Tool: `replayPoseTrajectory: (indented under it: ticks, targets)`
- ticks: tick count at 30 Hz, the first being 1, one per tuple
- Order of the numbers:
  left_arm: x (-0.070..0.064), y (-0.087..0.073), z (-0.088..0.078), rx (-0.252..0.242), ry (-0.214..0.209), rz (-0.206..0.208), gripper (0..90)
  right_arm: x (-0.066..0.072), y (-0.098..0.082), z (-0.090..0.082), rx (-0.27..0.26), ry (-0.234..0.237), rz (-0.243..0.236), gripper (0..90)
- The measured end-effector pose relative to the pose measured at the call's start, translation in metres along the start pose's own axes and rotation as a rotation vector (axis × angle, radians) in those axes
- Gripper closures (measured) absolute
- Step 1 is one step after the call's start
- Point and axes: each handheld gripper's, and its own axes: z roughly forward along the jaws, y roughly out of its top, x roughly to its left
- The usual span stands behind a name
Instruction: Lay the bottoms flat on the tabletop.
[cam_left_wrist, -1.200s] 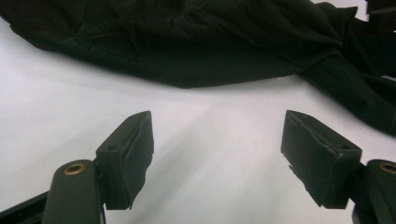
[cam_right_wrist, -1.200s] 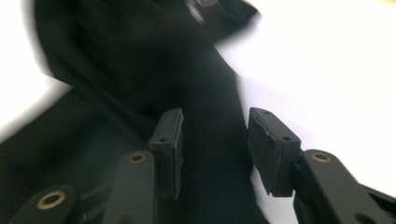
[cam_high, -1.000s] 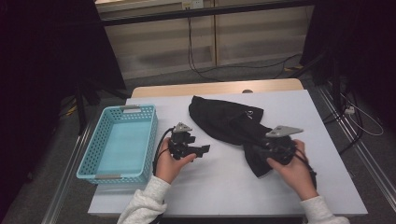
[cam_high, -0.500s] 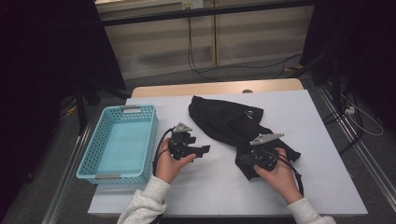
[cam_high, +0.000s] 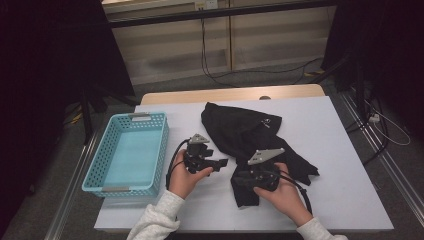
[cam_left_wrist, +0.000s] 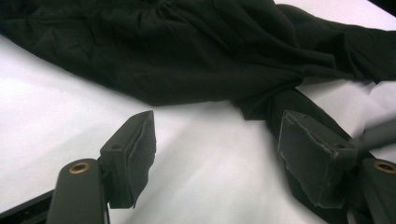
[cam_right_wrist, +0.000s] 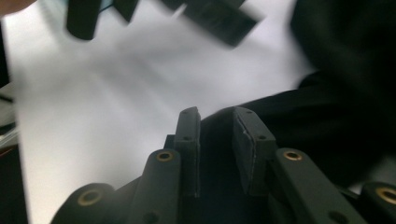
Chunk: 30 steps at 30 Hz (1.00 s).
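A black cloth (cam_high: 250, 137) lies on a white table (cam_high: 340, 150), beside a light blue perforated basket (cam_high: 127, 152).

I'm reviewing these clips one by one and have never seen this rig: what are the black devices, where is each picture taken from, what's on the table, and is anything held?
There is no robot here: a person holds a hand-held two-jaw gripper in each hand. The high view looks down on the white table. On it lie a black cloth and a turquoise basket.

Each of the other two pictures comes from a camera riding on a gripper, looking along its jaws. The left gripper is open over bare table beside the cloth, holding nothing. The right gripper sits at the cloth's near end, jaws close together with dark cloth between them; whether they pinch it is unclear.
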Motion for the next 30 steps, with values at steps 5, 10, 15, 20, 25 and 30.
replayPoseTrajectory:
  ticks: [5, 10, 15, 20, 25, 30]
  targets:
    - [-0.006, -0.004, 0.007, 0.022, -0.008, 0.012, 27.1, -0.019, -0.004, -0.014, 0.011, -0.16, -0.009, 62.7]
    - [-0.016, -0.005, 0.016, 0.033, -0.025, 0.029, 27.3, -0.043, -0.014, -0.027, 0.002, -0.297, 0.036, 54.9]
    - [-0.027, -0.008, 0.028, 0.046, -0.049, 0.05, 30.3, -0.062, -0.022, -0.039, -0.027, -0.379, 0.081, 51.3]
    - [-0.037, -0.01, 0.038, 0.061, -0.059, 0.052, 36.7, -0.077, -0.032, -0.044, -0.033, -0.427, 0.124, 47.3]
    - [-0.046, -0.008, 0.042, 0.079, -0.062, 0.07, 57.2, -0.089, -0.042, -0.043, -0.004, -0.45, 0.171, 46.7]
    - [-0.048, -0.008, 0.044, 0.102, -0.102, 0.034, 84.3, -0.094, -0.049, -0.042, -0.004, -0.467, 0.189, 45.9]
